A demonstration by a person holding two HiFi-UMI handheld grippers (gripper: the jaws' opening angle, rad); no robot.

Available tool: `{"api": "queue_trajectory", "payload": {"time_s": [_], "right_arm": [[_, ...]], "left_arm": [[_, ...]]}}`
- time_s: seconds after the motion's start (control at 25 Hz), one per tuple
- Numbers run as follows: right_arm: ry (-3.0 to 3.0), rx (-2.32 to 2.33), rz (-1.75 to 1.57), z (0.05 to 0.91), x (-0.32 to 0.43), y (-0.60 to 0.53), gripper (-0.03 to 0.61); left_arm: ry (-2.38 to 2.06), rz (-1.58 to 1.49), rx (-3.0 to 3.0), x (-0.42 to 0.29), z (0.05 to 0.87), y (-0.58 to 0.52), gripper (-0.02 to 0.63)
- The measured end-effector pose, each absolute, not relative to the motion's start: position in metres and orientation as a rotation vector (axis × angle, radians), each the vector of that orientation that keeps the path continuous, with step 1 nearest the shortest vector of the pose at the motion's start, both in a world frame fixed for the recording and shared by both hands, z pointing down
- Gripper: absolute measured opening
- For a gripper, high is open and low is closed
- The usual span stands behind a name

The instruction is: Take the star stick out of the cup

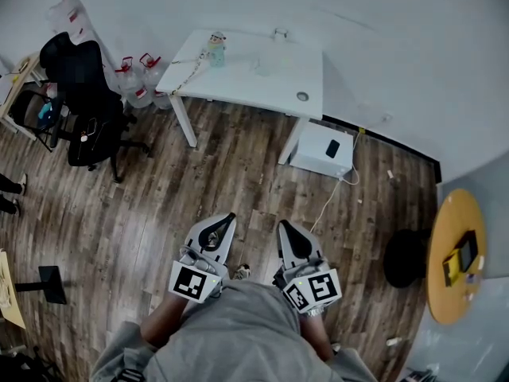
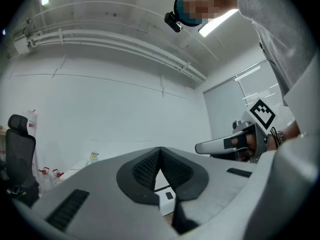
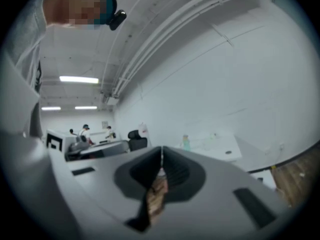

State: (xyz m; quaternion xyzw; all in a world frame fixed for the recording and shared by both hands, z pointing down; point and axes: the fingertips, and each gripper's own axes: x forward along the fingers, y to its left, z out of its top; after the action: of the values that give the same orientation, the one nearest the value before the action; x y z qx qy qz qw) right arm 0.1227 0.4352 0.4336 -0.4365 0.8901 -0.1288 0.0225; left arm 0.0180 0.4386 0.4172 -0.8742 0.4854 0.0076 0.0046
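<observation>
- Two tongs: left tongs (image 1: pixel 229 217) at seven o'clock, right tongs (image 1: pixel 284 226) at five.
- One white desk (image 1: pixel 270 78) at twelve.
- One teal bottle (image 1: pixel 216 51) on it.
- Two red-capped water jugs (image 1: pixel 131 79) at ten.
- One black office chair (image 1: pixel 83 94) at ten.
- One white box (image 1: pixel 322 151) at two.
- One round yellow table (image 1: pixel 445 293) at four.
- One black stool (image 1: pixel 406 257) at four.

My left gripper (image 2: pixel 160 151) has a matt grey plastic shell and ribbed black pads (image 2: pixel 146 167); the floor (image 1: pixel 135 205) is grainy brown wood planking.

wood floor (image 1: pixel 159 205) | white table (image 1: pixel 254 78) against pale wall (image 1: pixel 382 22) | black office chair (image 1: pixel 83 94) at left
</observation>
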Motion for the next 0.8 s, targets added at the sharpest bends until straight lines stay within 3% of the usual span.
{"api": "queue_trajectory", "payload": {"time_s": [0.8], "right_arm": [[2.762,-1.509,-0.430,0.451,0.086,0.320,0.037]], "left_arm": [[1.511,0.096,-2.760,-0.026,0.429,0.312,0.031]]}}
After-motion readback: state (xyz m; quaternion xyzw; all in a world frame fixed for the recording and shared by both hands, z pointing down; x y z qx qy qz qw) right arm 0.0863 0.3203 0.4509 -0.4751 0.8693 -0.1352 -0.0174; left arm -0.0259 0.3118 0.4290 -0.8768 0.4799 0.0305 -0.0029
